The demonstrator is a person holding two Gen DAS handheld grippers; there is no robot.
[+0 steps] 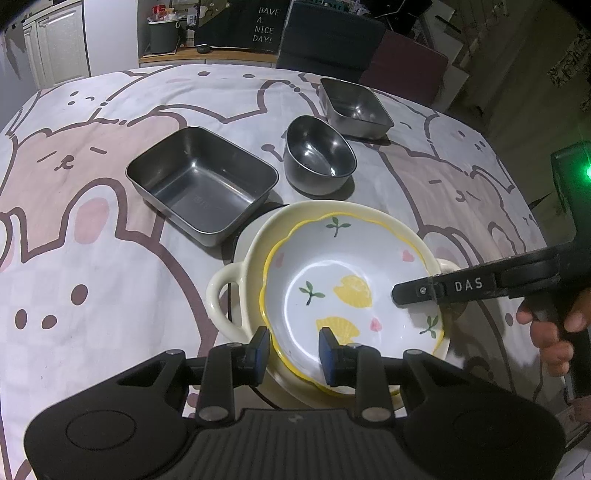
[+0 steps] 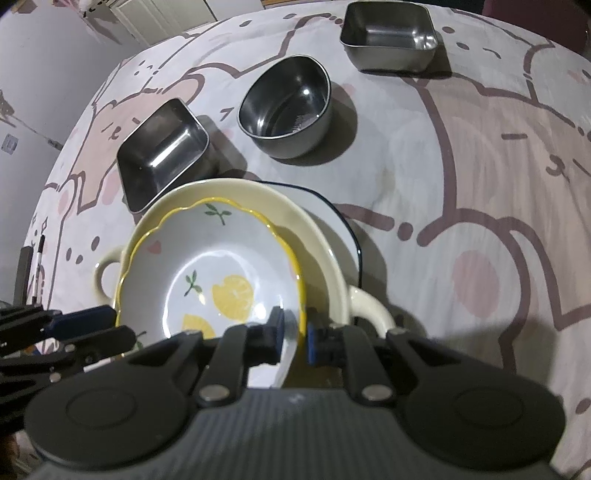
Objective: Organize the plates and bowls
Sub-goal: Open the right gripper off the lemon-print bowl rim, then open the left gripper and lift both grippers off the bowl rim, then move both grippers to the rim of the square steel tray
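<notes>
A white lemon-patterned bowl with a wavy yellow rim sits inside a cream two-handled bowl, which rests on a dark-rimmed plate. My left gripper straddles the lemon bowl's near rim with a gap at the pads. My right gripper straddles its rim on the right side, jaws narrow, also with a gap; it shows in the left wrist view.
A large steel rectangular tray, a round steel bowl and a smaller steel tray stand behind on the bear-print tablecloth. Chairs stand beyond the table.
</notes>
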